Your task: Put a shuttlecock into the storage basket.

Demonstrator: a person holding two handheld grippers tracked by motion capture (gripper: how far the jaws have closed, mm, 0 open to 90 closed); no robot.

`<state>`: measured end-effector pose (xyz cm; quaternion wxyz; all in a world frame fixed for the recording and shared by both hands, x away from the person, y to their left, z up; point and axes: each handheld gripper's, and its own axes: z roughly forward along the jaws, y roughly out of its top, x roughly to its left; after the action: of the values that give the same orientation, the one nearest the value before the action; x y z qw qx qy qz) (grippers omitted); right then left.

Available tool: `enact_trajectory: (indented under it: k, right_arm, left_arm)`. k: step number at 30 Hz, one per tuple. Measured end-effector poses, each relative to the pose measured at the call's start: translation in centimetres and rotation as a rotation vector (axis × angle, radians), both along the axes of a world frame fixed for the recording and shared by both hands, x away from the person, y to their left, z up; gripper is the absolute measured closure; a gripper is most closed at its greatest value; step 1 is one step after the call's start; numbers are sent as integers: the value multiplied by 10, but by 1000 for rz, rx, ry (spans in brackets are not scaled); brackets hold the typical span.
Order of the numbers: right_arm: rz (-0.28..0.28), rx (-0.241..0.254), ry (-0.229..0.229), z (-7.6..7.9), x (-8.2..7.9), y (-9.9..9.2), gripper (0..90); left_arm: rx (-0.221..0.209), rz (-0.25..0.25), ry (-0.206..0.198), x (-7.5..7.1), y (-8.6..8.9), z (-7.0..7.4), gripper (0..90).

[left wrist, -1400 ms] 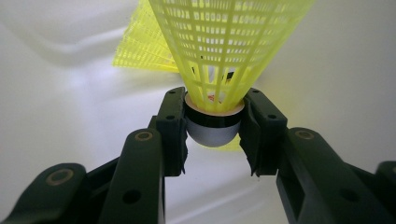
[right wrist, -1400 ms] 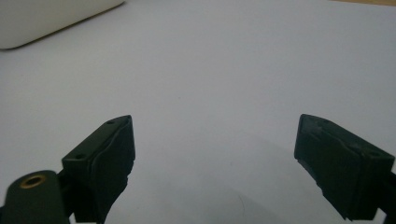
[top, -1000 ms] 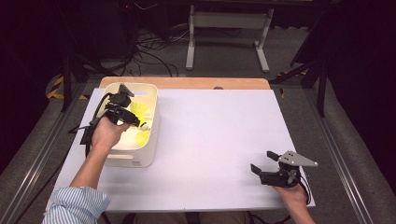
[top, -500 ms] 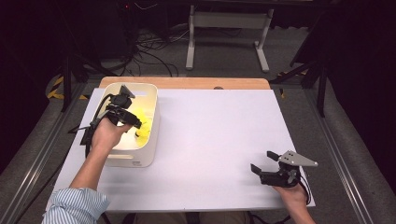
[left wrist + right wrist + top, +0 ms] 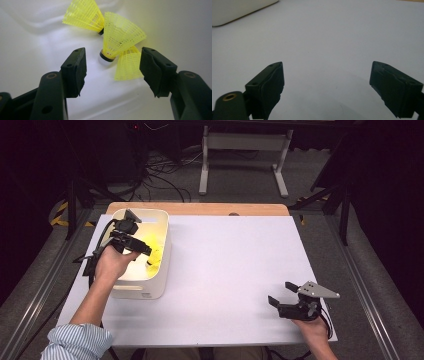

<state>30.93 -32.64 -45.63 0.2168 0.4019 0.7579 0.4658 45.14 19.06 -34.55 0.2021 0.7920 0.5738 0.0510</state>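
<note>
L tool (image 5: 112, 68) spread inside white tub (image 5: 162, 265), straddling middle yellow shuttlecock (image 5: 120, 40): shd pinch at cork; R tool (image 5: 327, 85) spread, idle on tabletop (image 5: 235, 265).

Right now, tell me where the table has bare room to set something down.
The white tabletop is bare from the bin across to the right tool, and along the far edge by the wooden strip. The bin is crowded: yellow shuttlecocks and the open left tool inside it.

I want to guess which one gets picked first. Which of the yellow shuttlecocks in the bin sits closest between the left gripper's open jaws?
The middle shuttlecock, its white cork pointing toward the left gripper. The others lie farther back or partly beneath it.
</note>
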Motion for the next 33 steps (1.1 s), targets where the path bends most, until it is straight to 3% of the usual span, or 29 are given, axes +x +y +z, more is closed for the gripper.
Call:
enact_trajectory:
  k: [6,10,21,33]
  right_arm:
    - [1,-1,1,0,0,0,131]
    - [3,-2,3,0,0,0,132]
    - [2,-3,3,0,0,0,132]
    - [1,-3,0,0,0,0,132]
  left_arm:
    - [48,-8,-33,-3,0,7,352]
    - [46,-10,-54,-5,1,12,353]
    - [35,-21,-61,-9,10,21,378]
    - [14,6,-81,-14,25,31,390]
